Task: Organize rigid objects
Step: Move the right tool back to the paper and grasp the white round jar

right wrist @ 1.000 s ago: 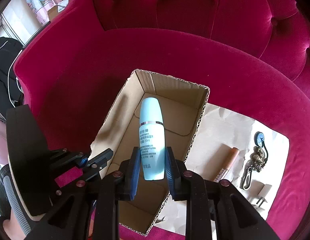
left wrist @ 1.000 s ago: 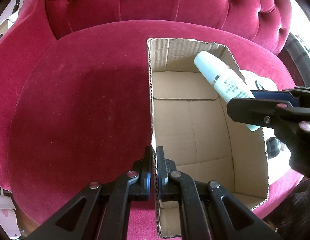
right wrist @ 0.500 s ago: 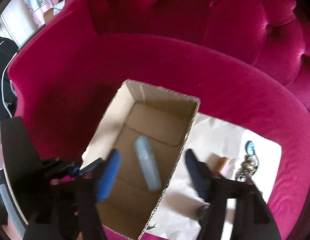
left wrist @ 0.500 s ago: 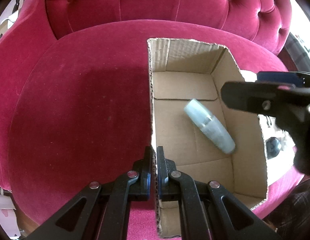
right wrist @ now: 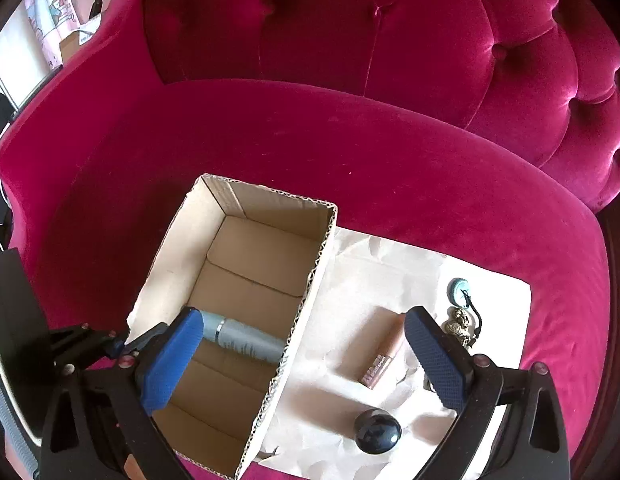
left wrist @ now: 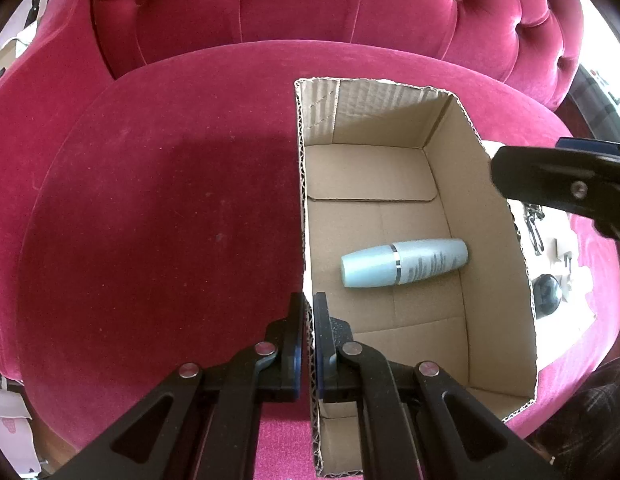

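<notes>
Cardboard box [left wrist: 449, 184] holds one pale-blue bottle [left wrist: 405, 263] lying flat; left gripper [left wrist: 308, 312] jaws clamp its wall; right gripper [right wrist: 306, 344] jaws opening, empty.

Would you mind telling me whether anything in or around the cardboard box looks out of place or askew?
Only mildly: the pale blue bottle lies on its side, crosswise on the floor of the cardboard box, rather than upright. The box's top edges are rough-cut, with no flaps.

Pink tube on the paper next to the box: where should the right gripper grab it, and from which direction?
Grip the pink tube across its middle, coming straight down from above. It lies flat on the paper, its long axis slanting away from the box, so set the fingers on its two long sides. The right gripper is opening with nothing between its fingers. Keep clear of the dark ball below.
</notes>
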